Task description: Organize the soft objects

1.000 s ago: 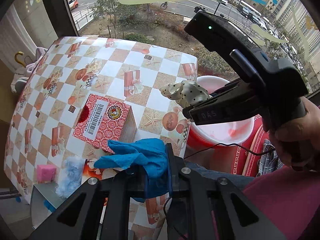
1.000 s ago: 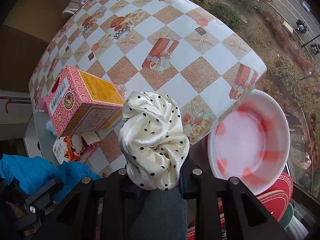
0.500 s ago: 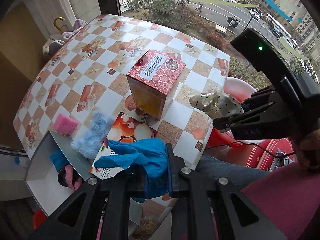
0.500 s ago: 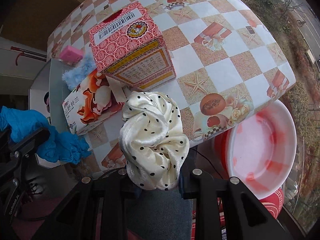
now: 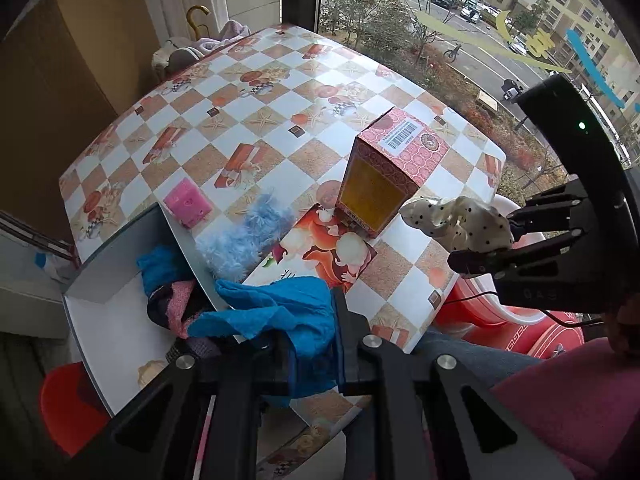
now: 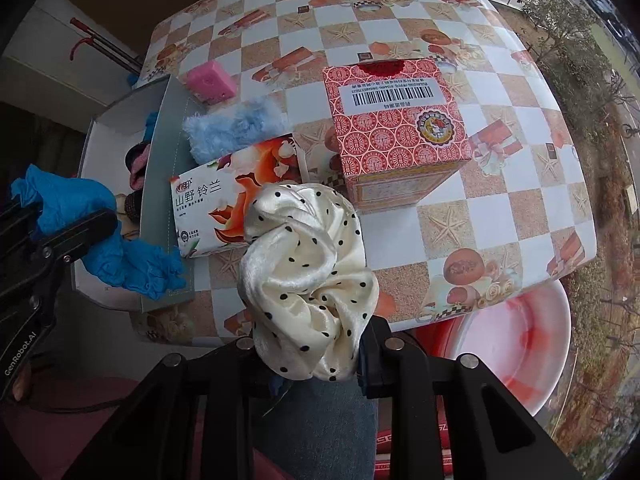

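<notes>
Blue cloth (image 5: 280, 312) is hanging crumpled and bunched in the left tongs (image 5: 308, 344), drooping over the edge of the open grey box (image 5: 100, 280); cream satin scrunchie with black dots (image 6: 308, 280) is sitting pinched in the right tongs (image 6: 312, 364), puffed up and twisted, over the near edge of the counter (image 6: 400, 12); fluffy light-blue piece (image 6: 236, 126) is lying flat on the counter, touching the box wall and just beside the tissue pack (image 6: 236, 196); pink sponge-like block (image 6: 210, 80) is lying near it at the box corner; blue and pink-dark fabrics (image 5: 168, 280) are lying heaped inside the box.
</notes>
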